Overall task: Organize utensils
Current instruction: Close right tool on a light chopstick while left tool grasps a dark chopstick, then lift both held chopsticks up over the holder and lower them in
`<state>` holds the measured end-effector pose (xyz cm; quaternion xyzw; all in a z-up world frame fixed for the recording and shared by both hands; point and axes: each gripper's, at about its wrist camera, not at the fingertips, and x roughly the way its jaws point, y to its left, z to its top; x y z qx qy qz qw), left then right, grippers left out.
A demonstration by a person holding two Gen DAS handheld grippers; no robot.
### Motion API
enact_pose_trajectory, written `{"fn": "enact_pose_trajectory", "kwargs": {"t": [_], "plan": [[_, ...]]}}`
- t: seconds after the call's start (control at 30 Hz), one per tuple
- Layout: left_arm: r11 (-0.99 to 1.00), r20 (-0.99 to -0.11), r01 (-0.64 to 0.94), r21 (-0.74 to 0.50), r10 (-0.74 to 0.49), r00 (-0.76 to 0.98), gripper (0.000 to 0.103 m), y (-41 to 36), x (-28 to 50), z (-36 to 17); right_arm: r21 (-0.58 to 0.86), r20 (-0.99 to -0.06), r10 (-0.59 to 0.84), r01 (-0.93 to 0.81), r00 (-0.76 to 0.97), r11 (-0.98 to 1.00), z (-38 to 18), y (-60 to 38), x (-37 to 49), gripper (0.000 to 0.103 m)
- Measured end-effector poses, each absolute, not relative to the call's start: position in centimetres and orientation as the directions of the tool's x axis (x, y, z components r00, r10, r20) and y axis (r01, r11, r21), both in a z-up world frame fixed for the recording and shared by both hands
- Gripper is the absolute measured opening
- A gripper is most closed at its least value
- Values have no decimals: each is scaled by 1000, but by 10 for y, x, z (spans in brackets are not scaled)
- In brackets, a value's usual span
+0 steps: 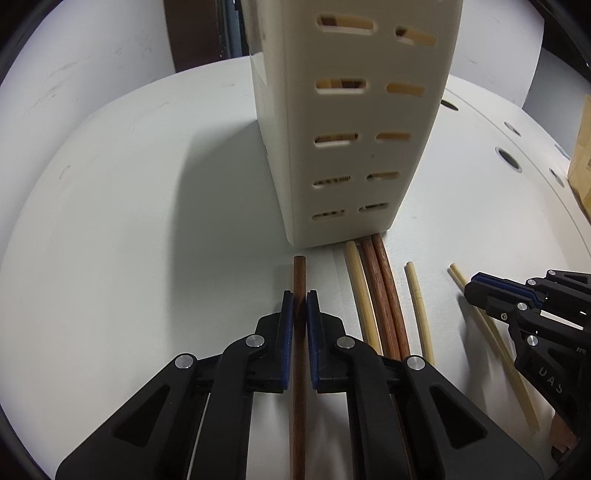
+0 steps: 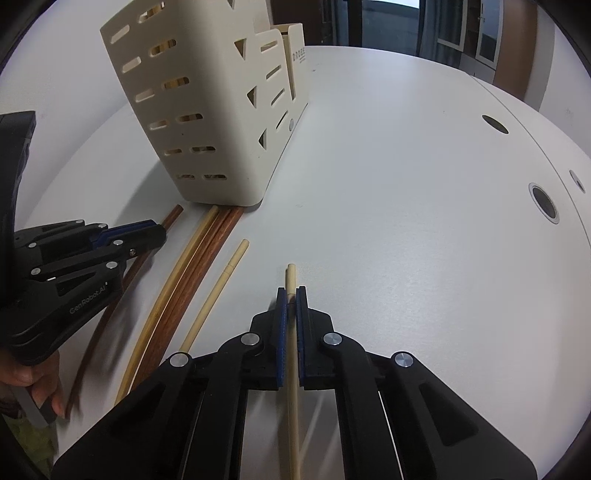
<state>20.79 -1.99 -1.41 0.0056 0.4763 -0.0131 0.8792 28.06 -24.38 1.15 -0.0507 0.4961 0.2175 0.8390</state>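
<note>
White table (image 2: 406, 166); dark windows (image 2: 388, 22)

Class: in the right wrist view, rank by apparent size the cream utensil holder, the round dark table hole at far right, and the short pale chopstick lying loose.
1. Cream utensil holder
2. Short pale chopstick
3. Round table hole

Fisheye distortion and differing distances make true sizes unsure.

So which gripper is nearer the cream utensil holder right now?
Left. The left gripper, shut on a brown chopstick, sits just before the holder; the right gripper holds a pale chopstick farther back.
</note>
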Motion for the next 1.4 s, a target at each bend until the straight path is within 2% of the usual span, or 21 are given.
{"fn": "enact_pose_trajectory", "kwargs": {"t": [0.4, 0.73, 1.17, 1.4], "plan": [[999, -747, 17, -49, -48, 664, 7, -11, 188, 21, 137, -778, 348, -400, 523, 906, 42, -258, 277, 5], [995, -613, 9, -98, -68, 787, 7, -16, 166, 66, 146, -670, 418, -444, 613, 884, 81, -262, 259, 5], [998, -496, 15, -68, -47, 867, 6, -20, 137, 106, 166, -550, 487, -482, 679, 860, 114, -269, 248, 5], [998, -450, 7, -68, -37, 892, 6, -15, 134, 123, 140, -455, 509, -505, 731, 851, 143, -269, 238, 5]]}}
